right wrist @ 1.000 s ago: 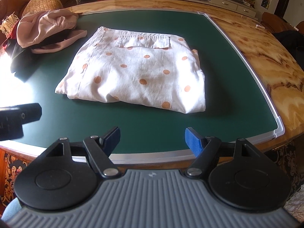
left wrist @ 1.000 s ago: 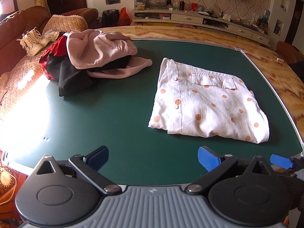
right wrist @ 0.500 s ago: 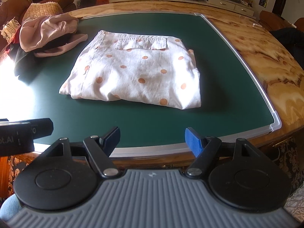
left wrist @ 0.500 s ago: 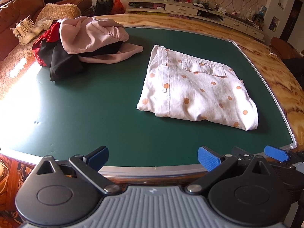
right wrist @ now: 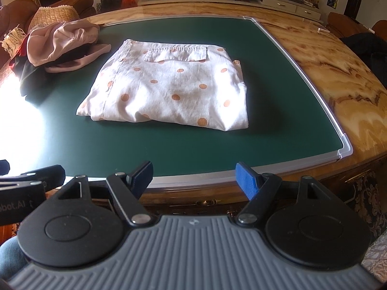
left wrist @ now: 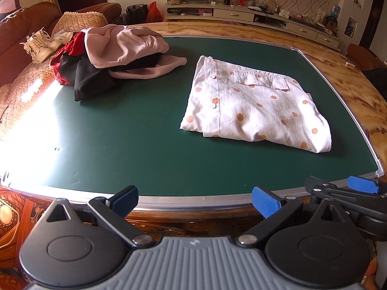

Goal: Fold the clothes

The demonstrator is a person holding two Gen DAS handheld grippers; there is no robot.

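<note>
Both grippers, left and right, gape wide with nothing in them, the folded shirt lying ahead, clothes pile further left.

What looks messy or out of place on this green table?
Only the heap of unfolded clothes at the far left corner, spilling over the green mat's edge. The polka-dot shirt lies neatly folded.

White shirt dotted with orange spots, lying on a dark green mat, pink, black and red clothes beside it, marbled amber table around.
</note>
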